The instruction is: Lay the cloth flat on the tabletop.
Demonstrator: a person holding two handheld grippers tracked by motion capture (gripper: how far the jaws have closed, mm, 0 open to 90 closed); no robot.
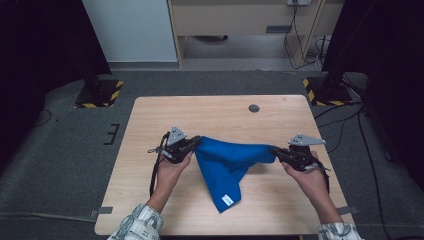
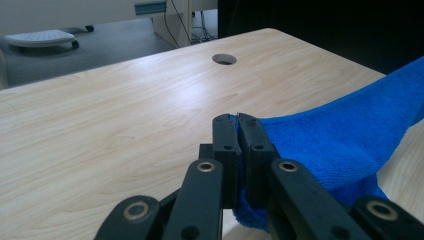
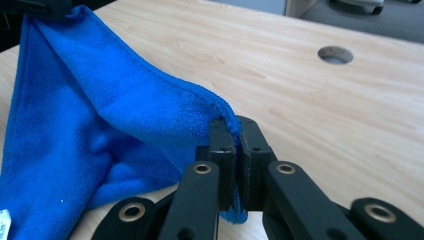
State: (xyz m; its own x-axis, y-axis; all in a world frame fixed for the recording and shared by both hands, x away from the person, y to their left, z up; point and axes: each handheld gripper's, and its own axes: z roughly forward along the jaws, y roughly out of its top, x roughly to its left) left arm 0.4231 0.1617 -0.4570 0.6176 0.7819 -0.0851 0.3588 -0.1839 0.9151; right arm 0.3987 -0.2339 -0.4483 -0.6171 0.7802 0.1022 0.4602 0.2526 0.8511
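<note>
Blue cloth (image 1: 227, 167) between both hand-held grippers

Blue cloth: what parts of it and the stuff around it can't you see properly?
- Blue cloth: its pinched corners, in both gripper views, sit hidden between the shut black fingers.
- White tag: in the high view, too small to read; in the right gripper view, cut off by the bottom-left edge.
- Cloth's underside: in the high view, hidden by its own folds.
- Table: near edge covered by the person's sleeves.
</note>
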